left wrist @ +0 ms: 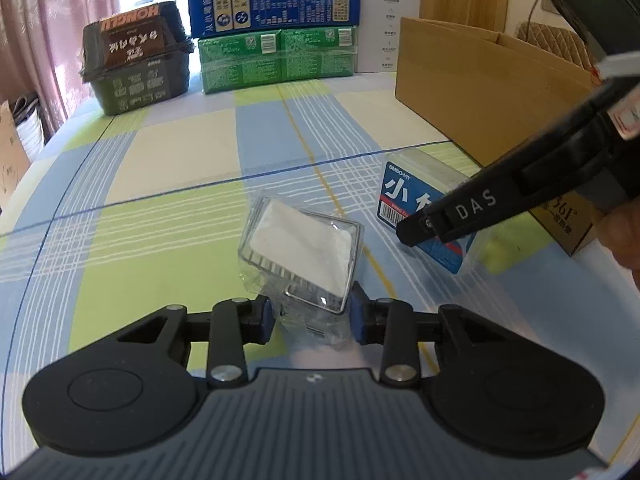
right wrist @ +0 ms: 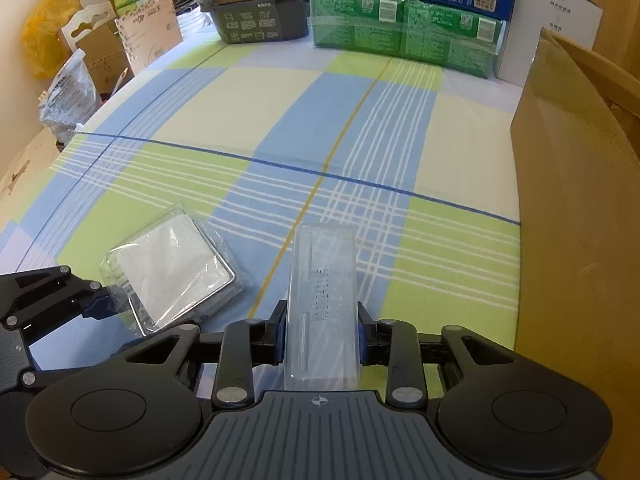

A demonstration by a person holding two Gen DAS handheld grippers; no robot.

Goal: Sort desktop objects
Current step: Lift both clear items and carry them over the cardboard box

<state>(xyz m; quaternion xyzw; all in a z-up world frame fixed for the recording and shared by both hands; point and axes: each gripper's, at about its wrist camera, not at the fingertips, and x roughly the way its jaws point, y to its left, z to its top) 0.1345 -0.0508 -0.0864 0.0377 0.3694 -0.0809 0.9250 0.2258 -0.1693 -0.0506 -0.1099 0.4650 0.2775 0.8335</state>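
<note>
Left gripper [left wrist: 312,316] clamped on clear packet [left wrist: 302,254], right gripper [right wrist: 322,332] clamped on clear box [right wrist: 322,300], both near the tablecloth's [right wrist: 248,100] front edge. Risk of slipping: smooth wrap, pads only at one corner. Possible collision with the cardboard box [right wrist: 576,208] at the right edge.
</note>
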